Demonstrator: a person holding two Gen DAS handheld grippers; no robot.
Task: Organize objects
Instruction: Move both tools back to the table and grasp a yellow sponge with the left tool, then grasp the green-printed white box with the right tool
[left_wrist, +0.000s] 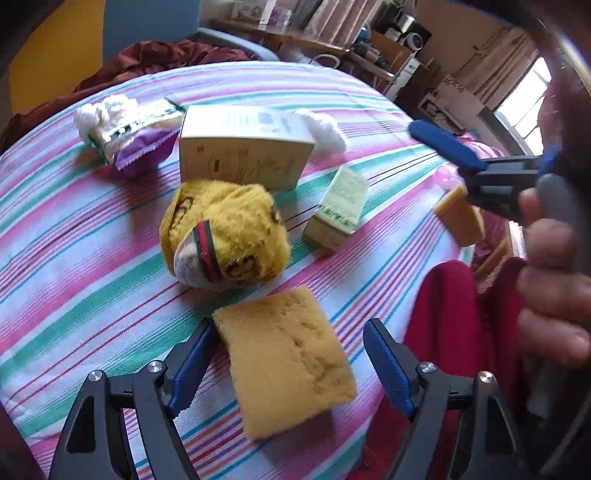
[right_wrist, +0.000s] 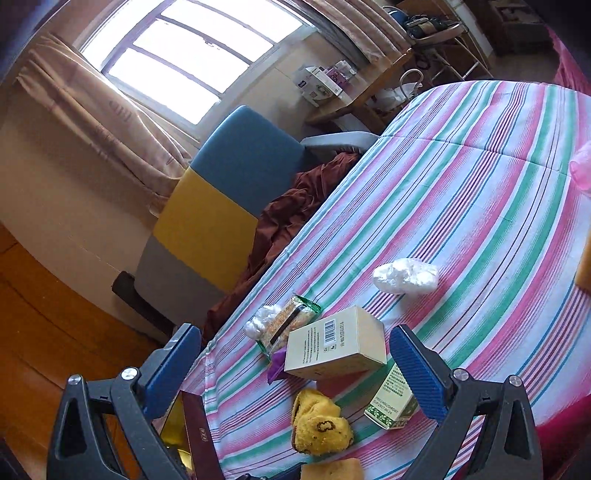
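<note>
In the left wrist view a yellow sponge (left_wrist: 284, 362) lies flat on the striped bedspread (left_wrist: 92, 258), between the fingers of my left gripper (left_wrist: 290, 326), which stands open; the left pad is by the sponge's corner and the right pad is clear of it. Beyond the sponge are a yellow plush sock ball (left_wrist: 225, 236), a beige box (left_wrist: 243, 147) and a small green-and-white box (left_wrist: 338, 210). My right gripper (right_wrist: 293, 332) hangs open and empty above the same heap. Its blue finger (left_wrist: 443, 142) and the hand holding it (left_wrist: 546, 258) show at the right.
A snack packet (left_wrist: 133, 136) and crumpled white plastic (left_wrist: 325, 129) lie at the back. A second sponge piece (left_wrist: 460, 214) sits near the bed's edge above a red cloth (left_wrist: 443, 314). A blue-and-yellow armchair (right_wrist: 221, 192) stands beside the bed, and a dark red booklet (right_wrist: 199, 435) lies at its near edge.
</note>
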